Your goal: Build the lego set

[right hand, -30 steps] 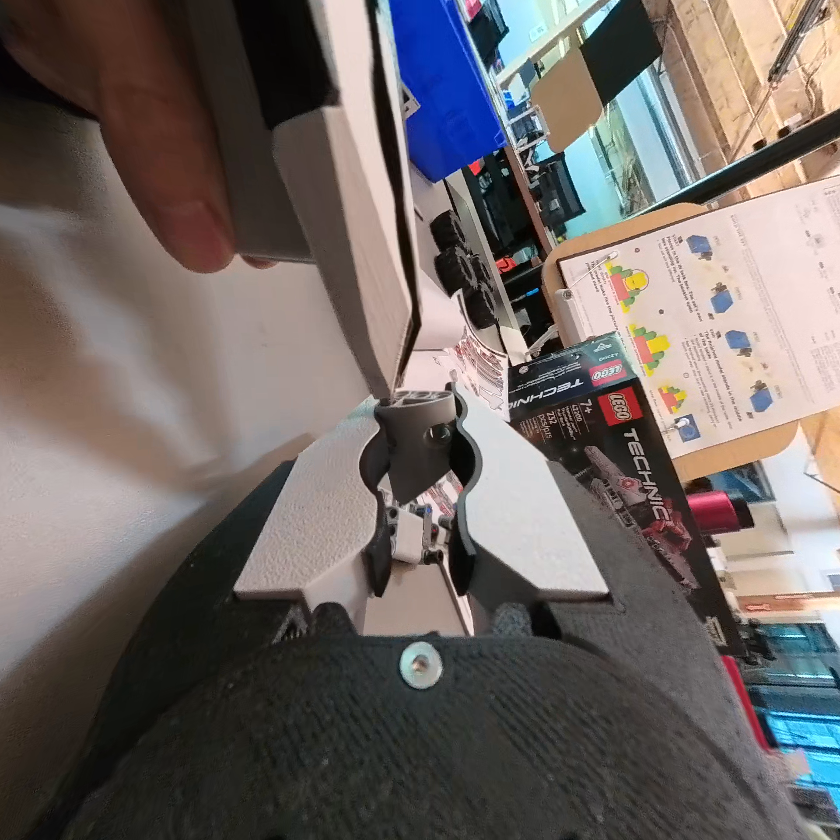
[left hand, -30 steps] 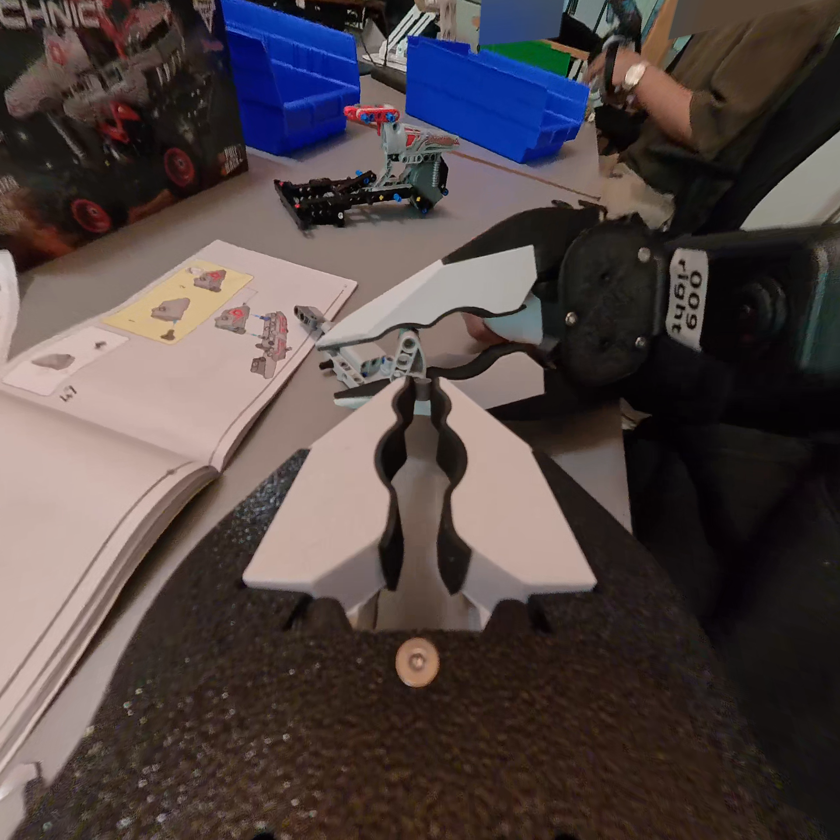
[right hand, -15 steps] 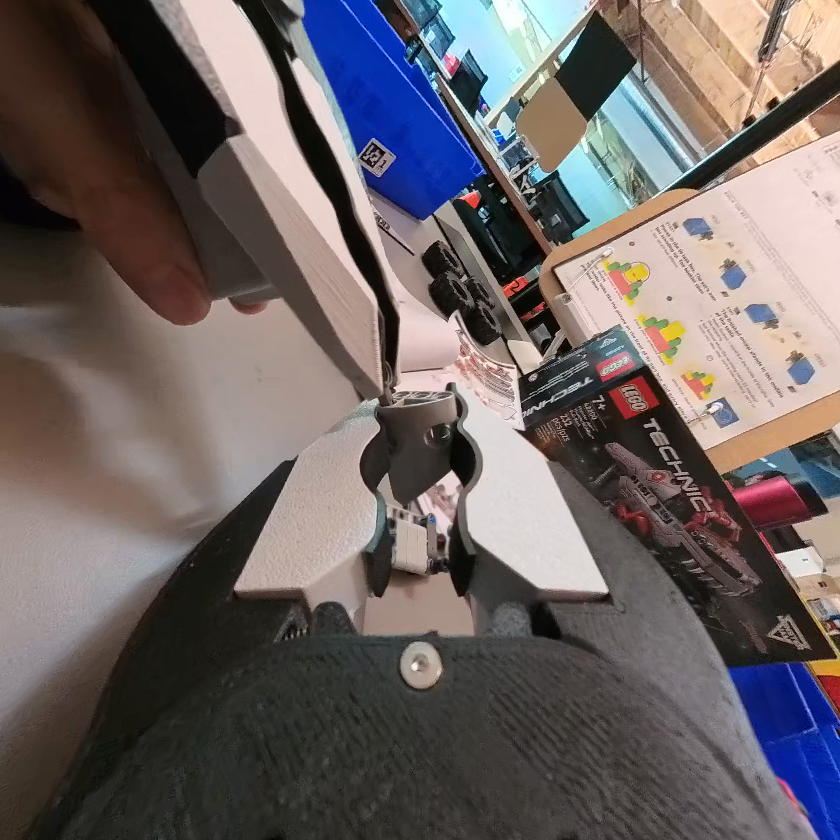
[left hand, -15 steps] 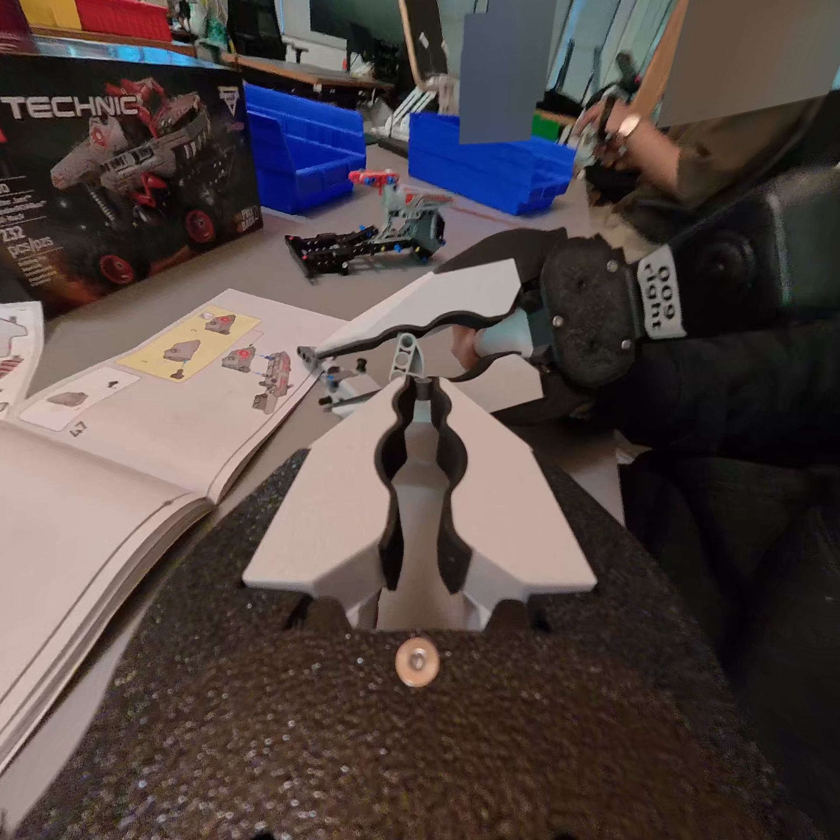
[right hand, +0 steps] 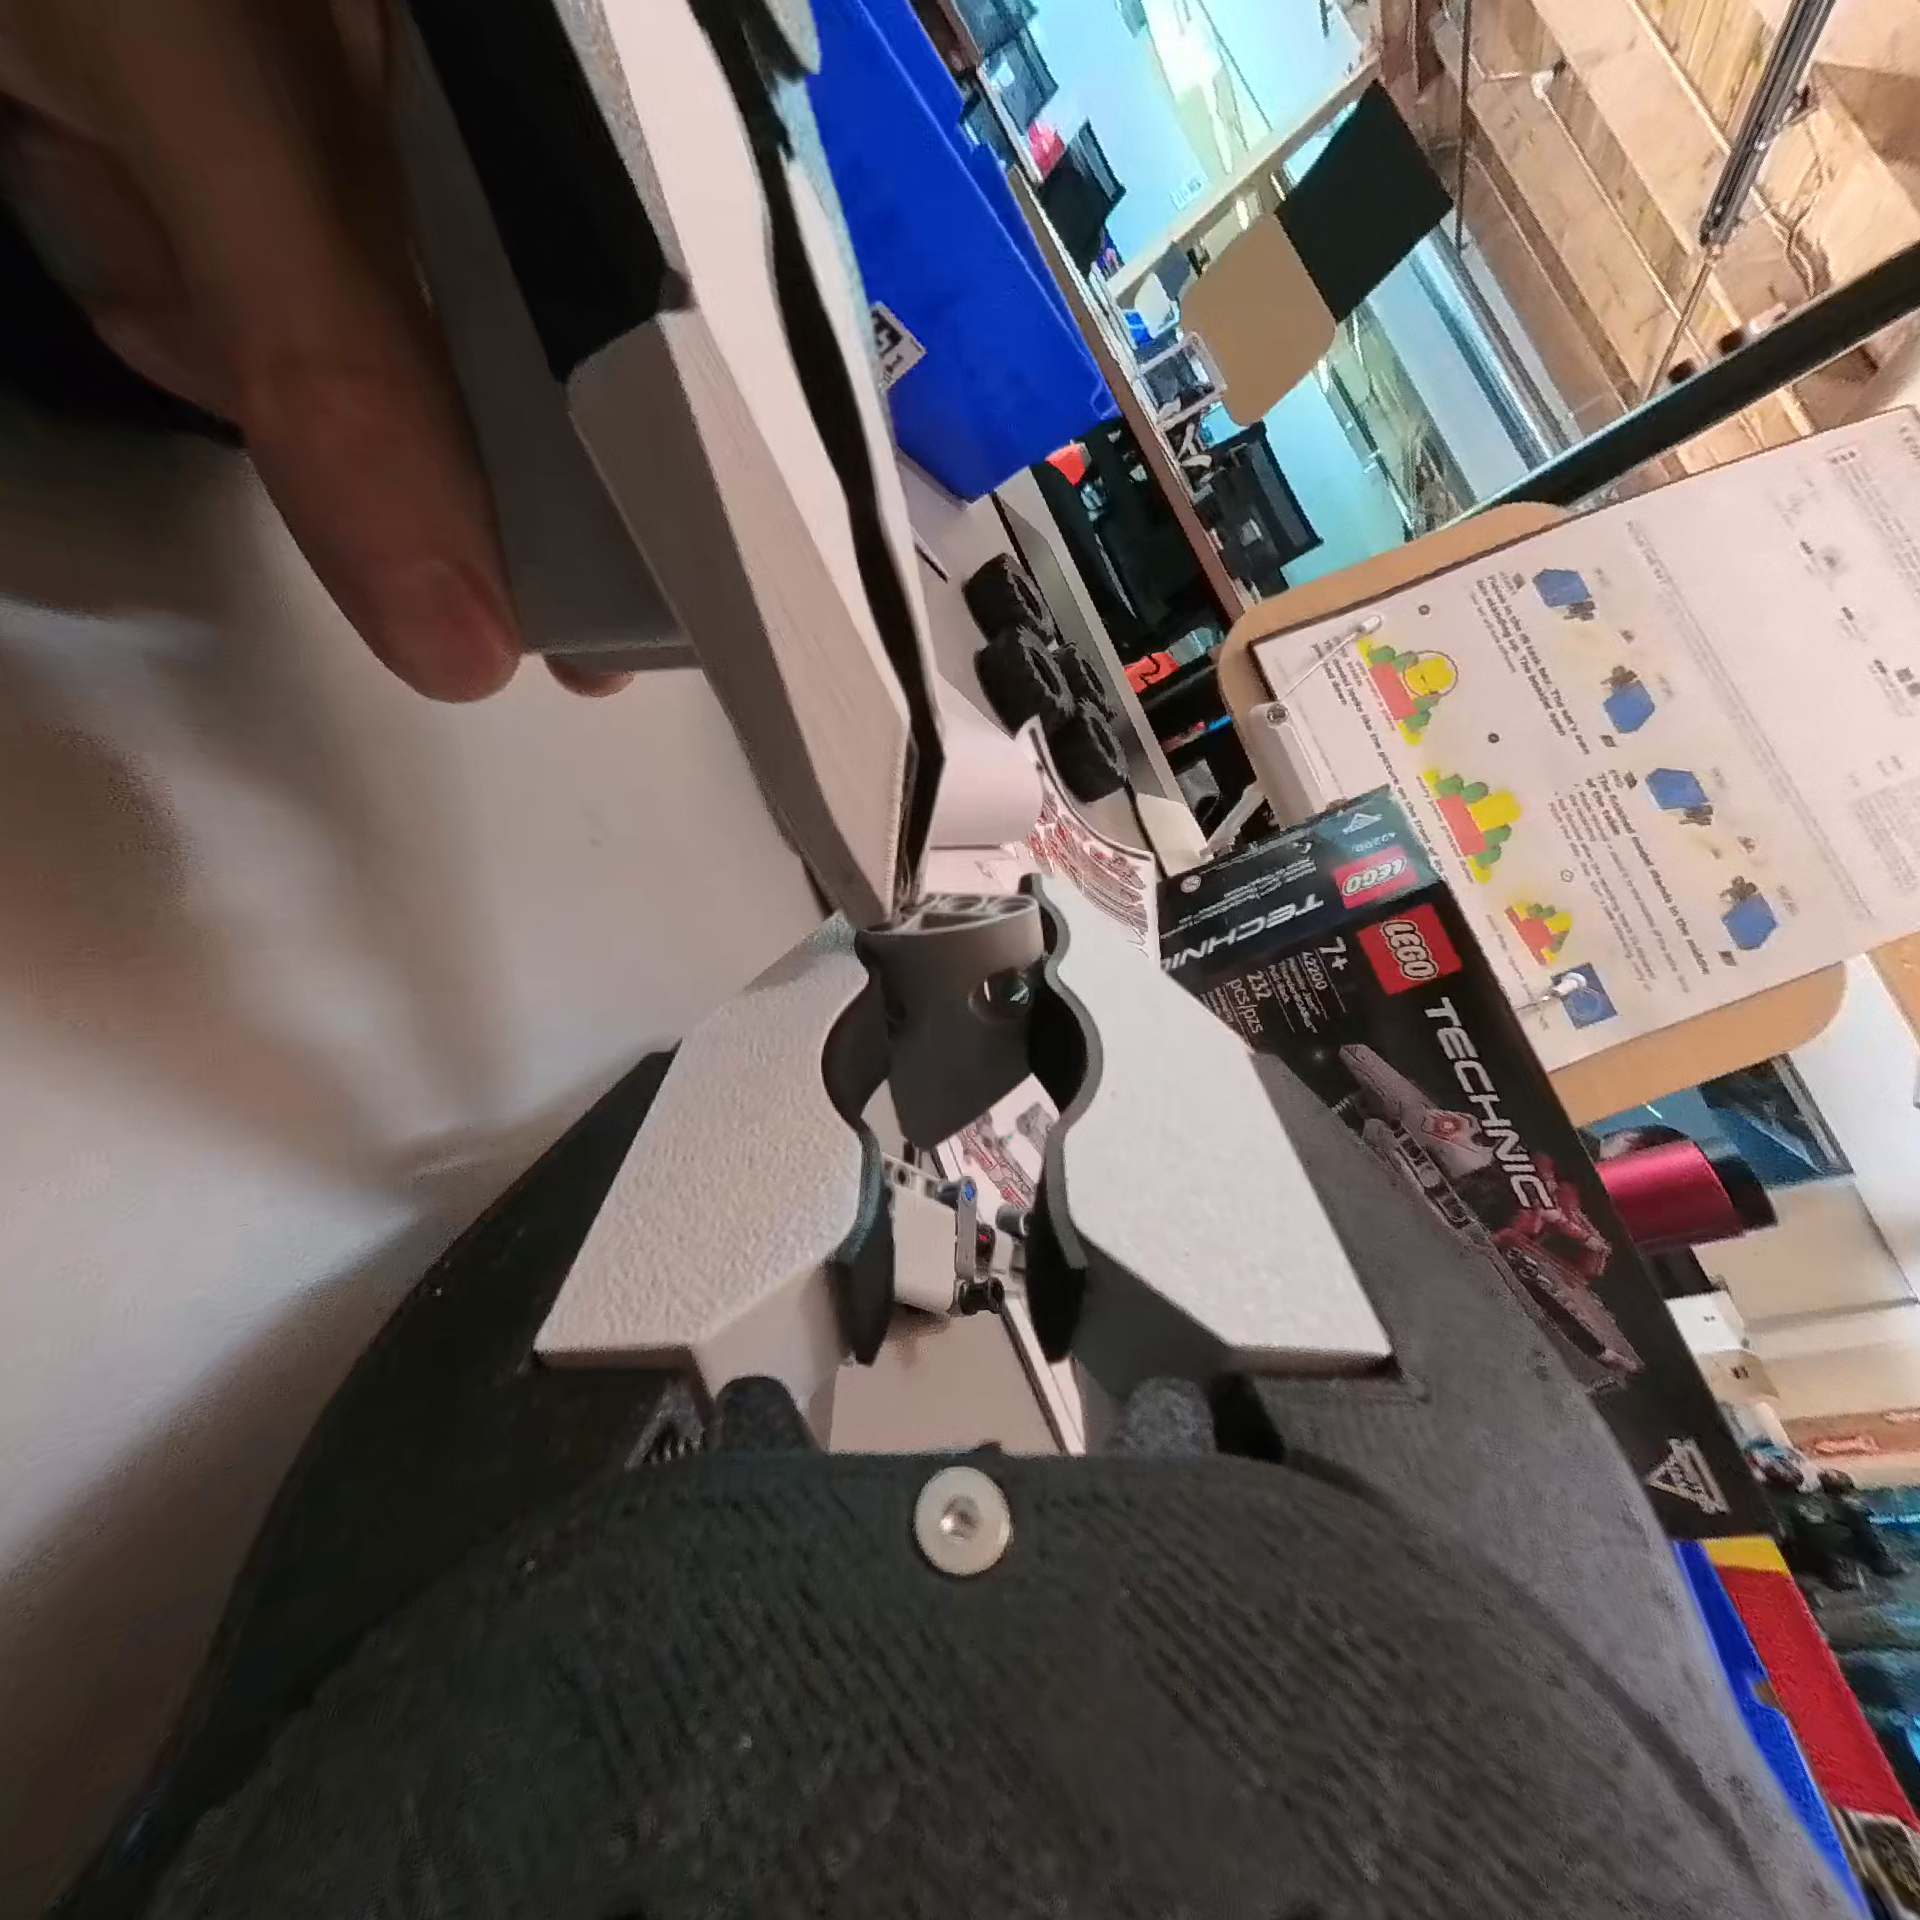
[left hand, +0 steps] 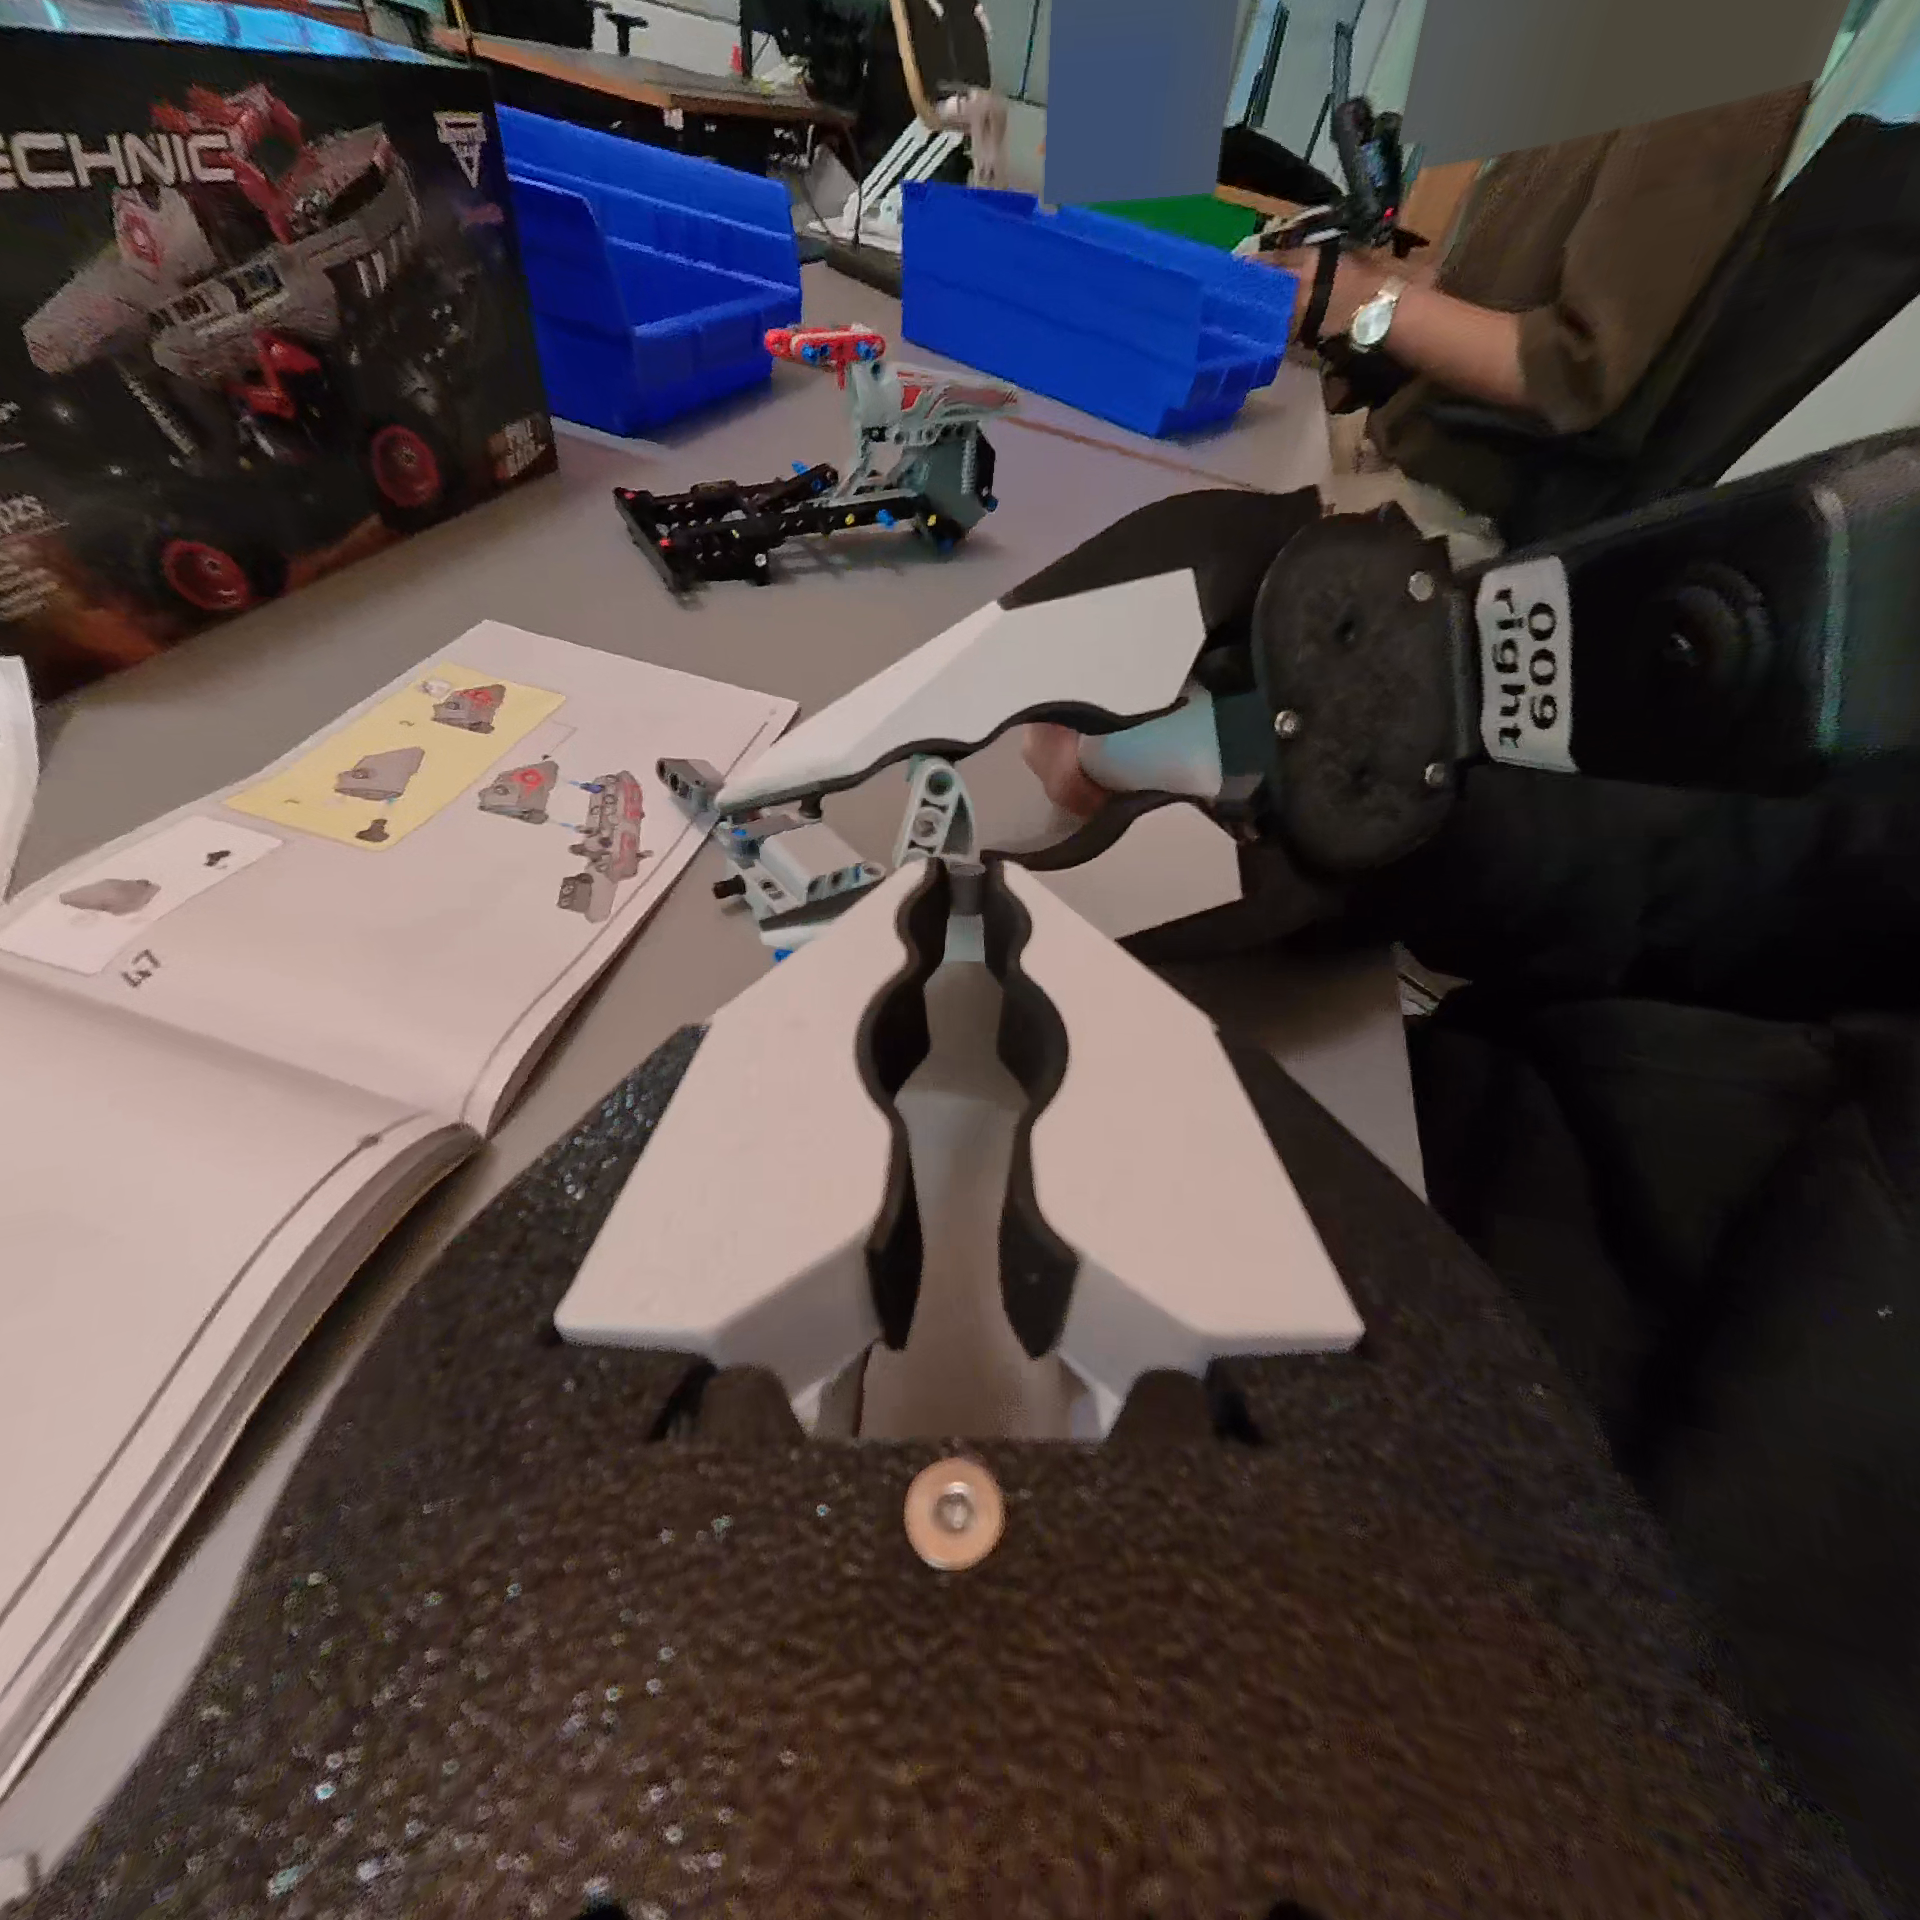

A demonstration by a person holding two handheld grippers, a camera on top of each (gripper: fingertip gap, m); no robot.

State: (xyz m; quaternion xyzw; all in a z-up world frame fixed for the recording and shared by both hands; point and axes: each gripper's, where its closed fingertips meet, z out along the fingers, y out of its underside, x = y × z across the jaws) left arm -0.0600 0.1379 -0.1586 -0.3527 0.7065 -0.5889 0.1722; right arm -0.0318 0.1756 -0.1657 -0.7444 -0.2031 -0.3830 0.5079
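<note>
In the left wrist view my left gripper is shut, pinching the lower end of a light grey curved piece. That piece belongs to a small grey sub-assembly held just above the table. My right gripper comes in from the right and is shut around this sub-assembly; its lower finger is partly hidden. In the right wrist view my right gripper is shut on the grey panel of the sub-assembly. The left gripper reaches in from the upper left, its tip touching the panel's top.
An open instruction booklet lies to the left. Behind it stand the set's box, a partly built black chassis and two blue bins. A person's arm is at the back right. Black tyres lie on the table. My right fingertips sit around 4 cm from my left ones.
Both grippers stayed shut and together on the sub-assembly. The pair tilted and shifted slightly, so the box and booklet moved in view.
</note>
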